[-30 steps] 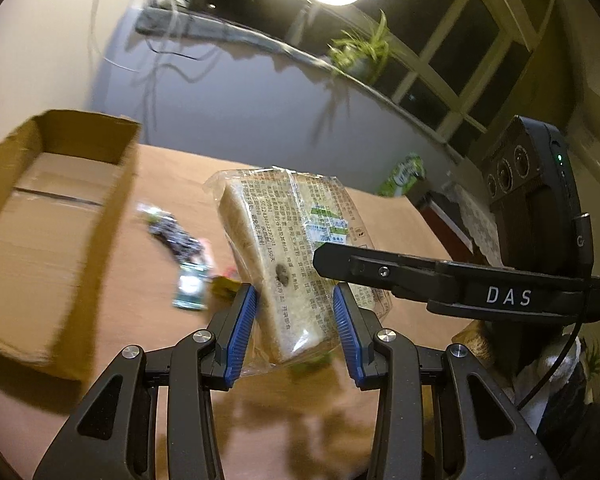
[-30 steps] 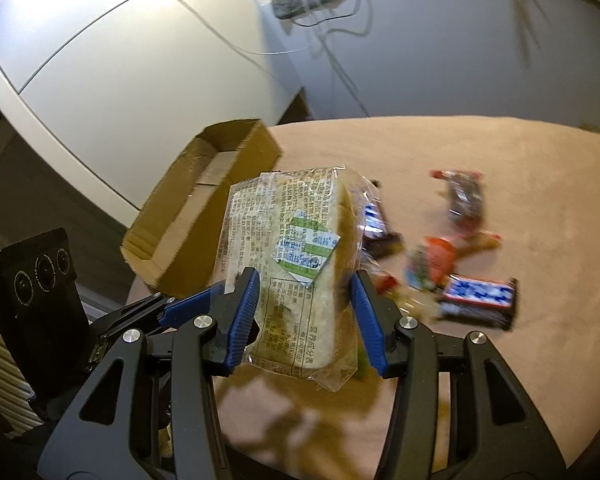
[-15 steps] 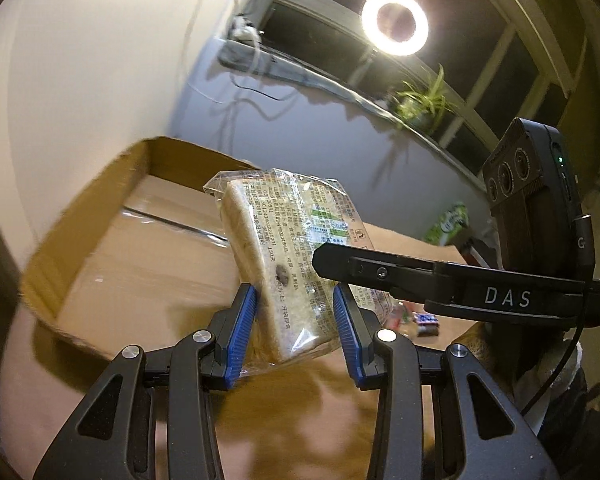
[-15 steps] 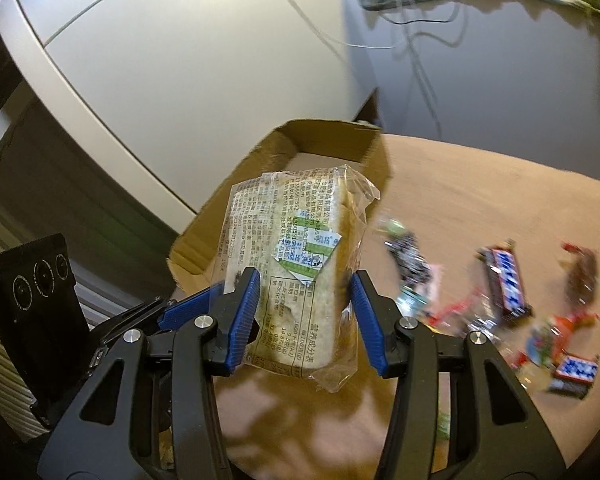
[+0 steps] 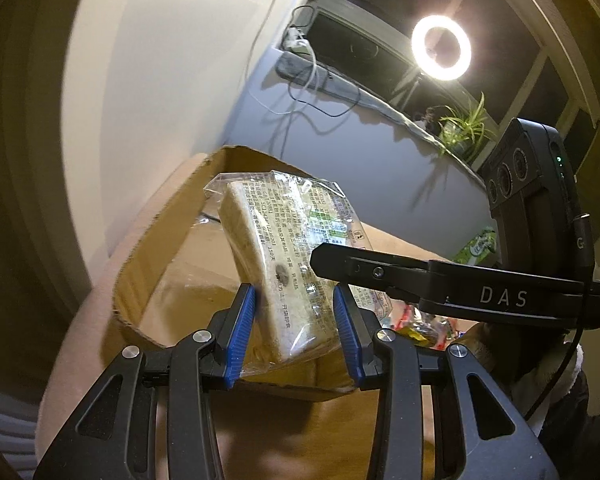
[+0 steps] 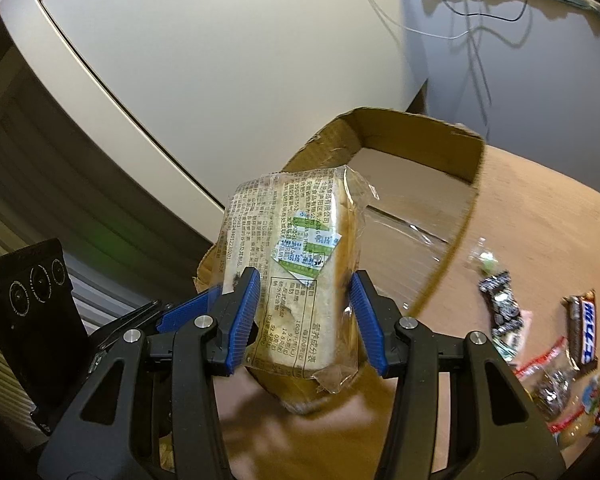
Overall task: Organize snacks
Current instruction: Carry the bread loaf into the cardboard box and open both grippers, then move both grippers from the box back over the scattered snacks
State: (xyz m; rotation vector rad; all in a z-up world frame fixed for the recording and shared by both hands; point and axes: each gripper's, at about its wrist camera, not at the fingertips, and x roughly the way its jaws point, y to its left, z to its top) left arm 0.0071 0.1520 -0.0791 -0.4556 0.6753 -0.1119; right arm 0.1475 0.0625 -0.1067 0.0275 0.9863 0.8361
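Both hand-held grippers were clamped on the same bread pack: left hand-held gripper (image 5: 294, 330) had its blue pads pressed on the pack's lower end, and right hand-held gripper (image 6: 304, 320) pinched it low as well, from the other side. Bread (image 5: 284, 264) hung in the air over the near rim of the box (image 5: 168, 232), not yet inside. In the left view the box floor lay from 9 to 12 o'clock of the bread; in the right view it opened toward 1 o'clock. Bread's long axis ran up out of the jaws, free end toward 11 o'clock in the left view, roughly 12 in the right, label face toward the right camera. Neither hand looked clearly nearer the box. Loose snacks (image 6: 548, 352) sat on the desk (image 6: 540, 216) at 3 to 4 o'clock, well apart from the box. My read: the next move needs forward travel past the rim, then lowering.
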